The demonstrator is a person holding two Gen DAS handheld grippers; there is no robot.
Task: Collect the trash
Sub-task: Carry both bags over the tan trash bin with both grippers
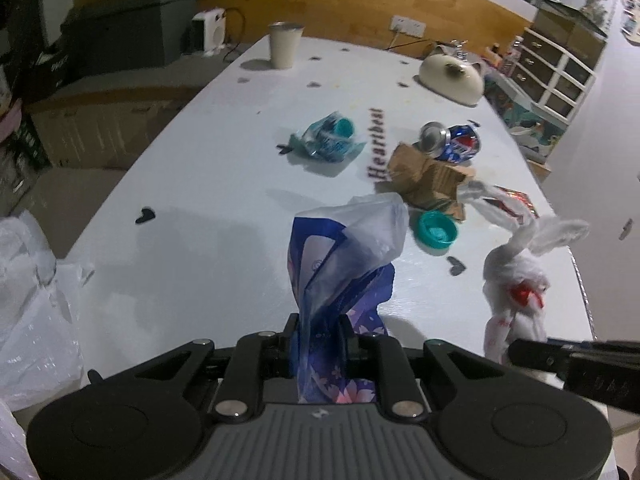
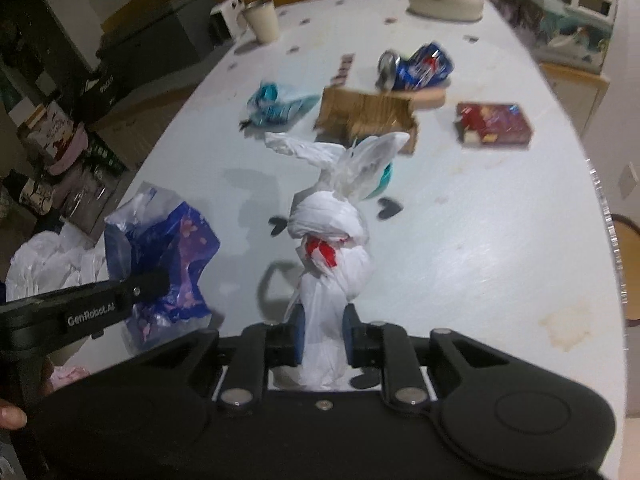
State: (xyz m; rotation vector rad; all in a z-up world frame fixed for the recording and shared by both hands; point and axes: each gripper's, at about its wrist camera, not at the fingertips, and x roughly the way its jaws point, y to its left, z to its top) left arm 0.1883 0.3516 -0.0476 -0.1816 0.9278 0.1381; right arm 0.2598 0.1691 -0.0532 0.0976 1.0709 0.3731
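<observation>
Crumpled blue-purple plastic wrapper [image 1: 340, 280] is clamped in left gripper [image 1: 322, 344]; knotted white plastic bag [image 2: 332, 248] clamped in right gripper [image 2: 324, 336]. Both should be kept pinched & carried w/o snagging to white trash bag [image 1: 28, 300] at 9 o'clock.

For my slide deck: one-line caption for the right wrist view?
Right gripper clamps a knotted white bag above a table strewn with trash.

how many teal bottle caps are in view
2: one loose teal cap lying open side up on the table by the cardboard; one still on the crushed bottle. Others may be hidden.
</observation>
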